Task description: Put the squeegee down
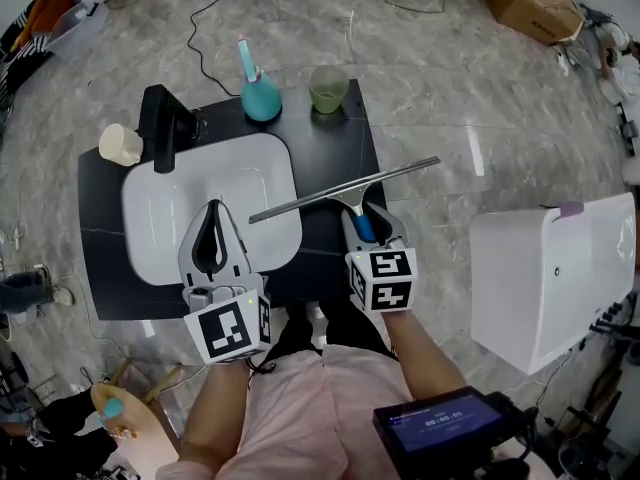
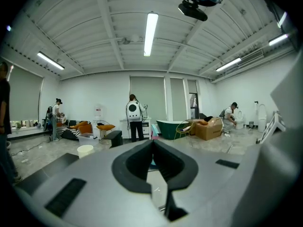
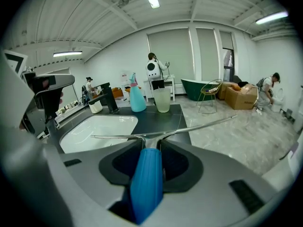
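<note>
**Over the black countertop (image 1: 330, 133): blue-handled metal squeegee (image 1: 345, 190) clamped in the right gripper (image 1: 366, 216)**

The right gripper's jaws press on the squeegee's blue handle. The long blade runs crosswise above the right rim of the white rectangular basin (image 1: 150, 193) and the counter beside it. The left gripper (image 1: 213, 208) hangs over the basin, jaws closed together on nothing. A teal spray bottle (image 1: 260, 96) and a pale green cup (image 1: 328, 88) stand behind the basin.

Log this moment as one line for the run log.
right tool: shut on squeegee handle | blade: in the air over sink and counter, not set down | left tool: shut, empty
</note>
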{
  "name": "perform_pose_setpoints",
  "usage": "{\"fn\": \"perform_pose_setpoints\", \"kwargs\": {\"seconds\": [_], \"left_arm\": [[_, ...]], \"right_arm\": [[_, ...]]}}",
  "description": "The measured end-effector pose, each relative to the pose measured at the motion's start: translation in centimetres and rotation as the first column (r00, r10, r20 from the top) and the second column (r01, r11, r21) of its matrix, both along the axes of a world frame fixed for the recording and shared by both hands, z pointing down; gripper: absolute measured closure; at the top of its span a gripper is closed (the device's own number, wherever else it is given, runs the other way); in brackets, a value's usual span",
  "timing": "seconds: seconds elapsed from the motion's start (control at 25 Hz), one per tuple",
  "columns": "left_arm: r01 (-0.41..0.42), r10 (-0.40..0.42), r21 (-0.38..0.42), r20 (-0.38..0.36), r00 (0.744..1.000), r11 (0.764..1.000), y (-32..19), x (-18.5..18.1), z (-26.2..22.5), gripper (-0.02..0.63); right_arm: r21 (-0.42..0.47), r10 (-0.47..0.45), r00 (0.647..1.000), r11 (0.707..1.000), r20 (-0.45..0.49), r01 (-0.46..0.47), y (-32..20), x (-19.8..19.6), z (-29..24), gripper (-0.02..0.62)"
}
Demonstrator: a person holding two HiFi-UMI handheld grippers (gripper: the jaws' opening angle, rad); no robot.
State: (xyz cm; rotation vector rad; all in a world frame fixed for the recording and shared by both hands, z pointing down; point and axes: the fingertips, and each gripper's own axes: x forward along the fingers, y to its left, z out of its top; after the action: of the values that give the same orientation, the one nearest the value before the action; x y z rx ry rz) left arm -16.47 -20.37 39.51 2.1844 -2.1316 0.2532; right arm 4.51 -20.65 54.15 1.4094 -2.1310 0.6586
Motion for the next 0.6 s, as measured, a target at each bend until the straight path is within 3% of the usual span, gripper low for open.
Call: {"fn": "perform_pose_setpoints", "kwargs": {"seconds": [0.6], "left_arm": [[-0.004,0.004,-0.044,0.003,1.000,0.999,-0.6,0.2,1.8,0.597]], "right_arm": [[-0.080,-0.012,1.000,0.997,-0.009,0.011,0.3,-0.2,3.5,0.465]]}}
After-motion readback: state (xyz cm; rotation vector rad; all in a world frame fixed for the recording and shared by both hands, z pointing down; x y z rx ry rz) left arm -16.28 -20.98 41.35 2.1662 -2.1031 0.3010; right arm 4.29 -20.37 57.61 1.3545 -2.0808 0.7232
